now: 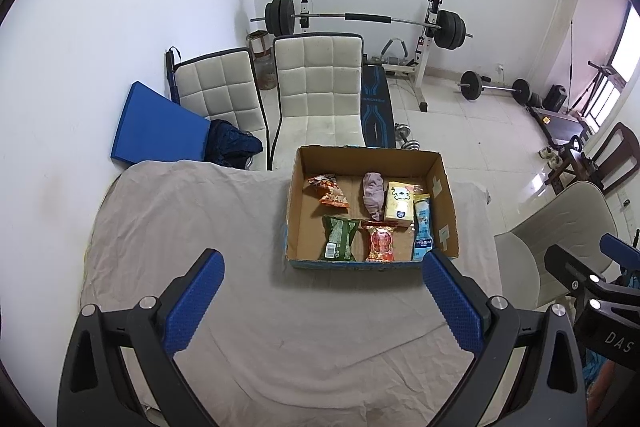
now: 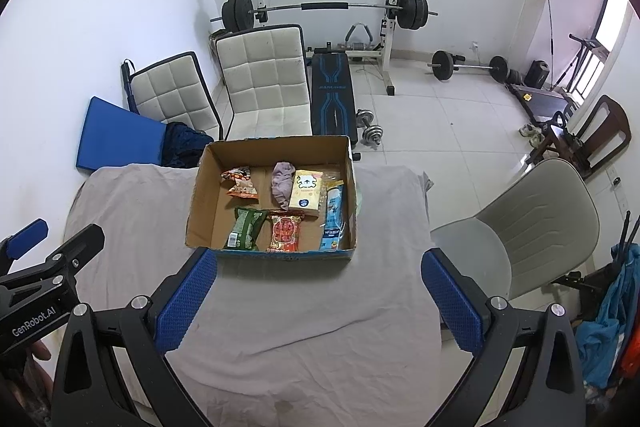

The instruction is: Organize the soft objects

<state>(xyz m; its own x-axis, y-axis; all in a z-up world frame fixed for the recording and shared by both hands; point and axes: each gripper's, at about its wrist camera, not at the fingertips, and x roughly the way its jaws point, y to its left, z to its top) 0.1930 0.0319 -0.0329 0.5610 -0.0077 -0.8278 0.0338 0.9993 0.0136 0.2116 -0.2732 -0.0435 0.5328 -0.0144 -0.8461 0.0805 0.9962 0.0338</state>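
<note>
Home gym room, white walls, tiled floor; barbell rack (image 1: 362, 19) at far wall, two white quilted chairs (image 1: 320, 83) behind a table draped in wrinkled grey-beige cloth (image 1: 192, 227). Open cardboard box (image 1: 444, 203) sits on the far right part of the cloth, flaps up, blue print on its near outer wall.

Box contents, all lying flat, packed mostly toward the right side:
- orange snack bag (image 1: 329, 190), far left, crinkled
- pinkish-grey bunched cloth (image 1: 373, 195), far middle, soft and folded on itself
- pale yellow tissue pack (image 1: 400, 205) with cartoon face, just right of the cloth, touching it
- light blue pouch (image 1: 423, 227) along the right wall, long and narrow
- green snack bag (image 1: 339, 238), near left
- red snack bag (image 1: 381, 242), near middle, just beside the green one

Left gripper (image 1: 324, 303) hovers over bare cloth near the box, blue pads wide apart, nothing between them. Right gripper (image 2: 320, 301) likewise spread wide and holding nothing, box's near wall just beyond its left pad. Grey plastic chair (image 2: 532, 219) stands right of the table.
</note>
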